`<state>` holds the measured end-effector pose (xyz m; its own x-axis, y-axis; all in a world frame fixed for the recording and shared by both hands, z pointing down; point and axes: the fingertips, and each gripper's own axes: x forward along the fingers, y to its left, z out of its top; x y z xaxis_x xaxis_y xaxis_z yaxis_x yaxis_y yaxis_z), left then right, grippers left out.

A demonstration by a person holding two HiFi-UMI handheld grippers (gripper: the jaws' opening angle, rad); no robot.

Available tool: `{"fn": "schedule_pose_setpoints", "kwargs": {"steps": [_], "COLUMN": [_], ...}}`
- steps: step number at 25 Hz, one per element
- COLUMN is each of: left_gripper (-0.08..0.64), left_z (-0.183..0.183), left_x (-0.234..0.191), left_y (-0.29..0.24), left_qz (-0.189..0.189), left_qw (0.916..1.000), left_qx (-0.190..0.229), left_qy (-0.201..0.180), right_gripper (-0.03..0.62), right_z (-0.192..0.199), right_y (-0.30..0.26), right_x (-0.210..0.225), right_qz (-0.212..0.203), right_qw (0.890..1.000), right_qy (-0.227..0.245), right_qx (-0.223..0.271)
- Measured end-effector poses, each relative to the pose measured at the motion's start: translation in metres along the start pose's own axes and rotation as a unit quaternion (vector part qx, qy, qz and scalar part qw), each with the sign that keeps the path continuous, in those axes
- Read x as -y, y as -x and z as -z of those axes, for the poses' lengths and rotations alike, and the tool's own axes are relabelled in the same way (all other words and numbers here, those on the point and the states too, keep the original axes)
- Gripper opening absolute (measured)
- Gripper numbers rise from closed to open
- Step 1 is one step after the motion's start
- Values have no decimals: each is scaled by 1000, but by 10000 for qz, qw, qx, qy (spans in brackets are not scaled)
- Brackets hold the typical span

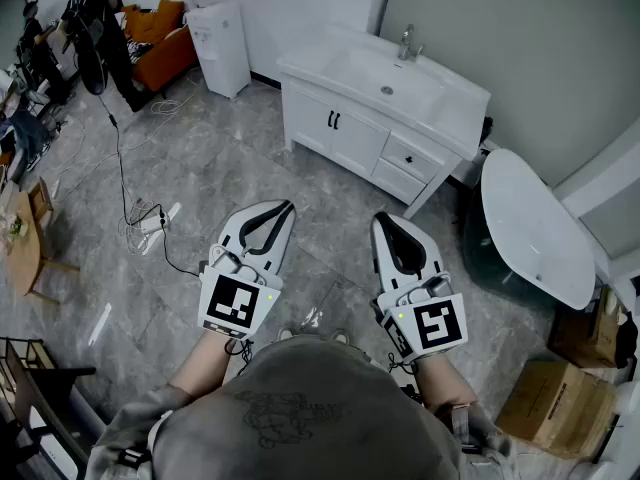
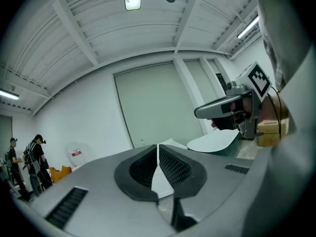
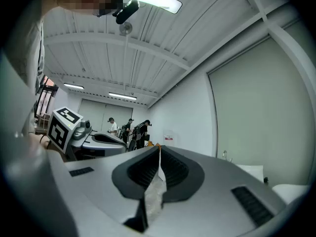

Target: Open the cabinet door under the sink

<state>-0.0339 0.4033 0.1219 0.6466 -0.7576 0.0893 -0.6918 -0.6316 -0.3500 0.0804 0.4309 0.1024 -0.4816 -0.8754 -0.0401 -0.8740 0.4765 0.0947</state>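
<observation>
1. Nearest to me, the left gripper (image 1: 287, 207) and the right gripper (image 1: 381, 219) were held level and side by side in front of the person's body. Each had its jaws pressed fully together. Neither held anything, and each gripper view showed only the room through the thin slit between the pads.

2. Ahead of the gripper tips lay an open stretch of grey tiled floor (image 1: 200, 168). Both grippers were well apart from the furniture across it.

3. Across that floor, the white cabinet (image 1: 372, 150) stood against the wall. Its two doors (image 1: 312, 116) were flush with the front and shut, with a pair of dark handles (image 1: 333, 120) side by side where the doors met. The drawers (image 1: 409, 156) to the right of the doors were also closed.

4. On top of the cabinet sat the sink (image 1: 385, 73), with its faucet (image 1: 407, 43) at the far edge by the wall.

5. By my reading, the task had not yet begun, since no door was ajar and no handle had been touched. Everything was left to do: cross to the cabinet, part one gripper's jaws, close them on a handle and swing the door out.
</observation>
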Motion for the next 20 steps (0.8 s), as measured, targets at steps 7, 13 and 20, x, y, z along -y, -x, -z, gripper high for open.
{"fn": "schedule_pose_setpoints", "kwargs": {"steps": [7, 13, 20], "left_gripper": [26, 26, 26], "left_z": [10, 12, 16], "left_x": [-14, -24, -34], "left_y": [-5, -4, 3], "left_qz": [15, -26, -34], "left_qw": [10000, 10000, 10000], "left_qx": [-37, -28, 19], "left_qy": [57, 29, 67], "right_gripper": [34, 34, 34], "right_z": [5, 4, 5], "right_y": [-17, -26, -37], "right_x": [-1, -1, -9], "right_qz": [-10, 62, 57], "right_qw": [10000, 9999, 9999], "right_qy": [-59, -117, -105], "right_qx": [-25, -4, -4]}}
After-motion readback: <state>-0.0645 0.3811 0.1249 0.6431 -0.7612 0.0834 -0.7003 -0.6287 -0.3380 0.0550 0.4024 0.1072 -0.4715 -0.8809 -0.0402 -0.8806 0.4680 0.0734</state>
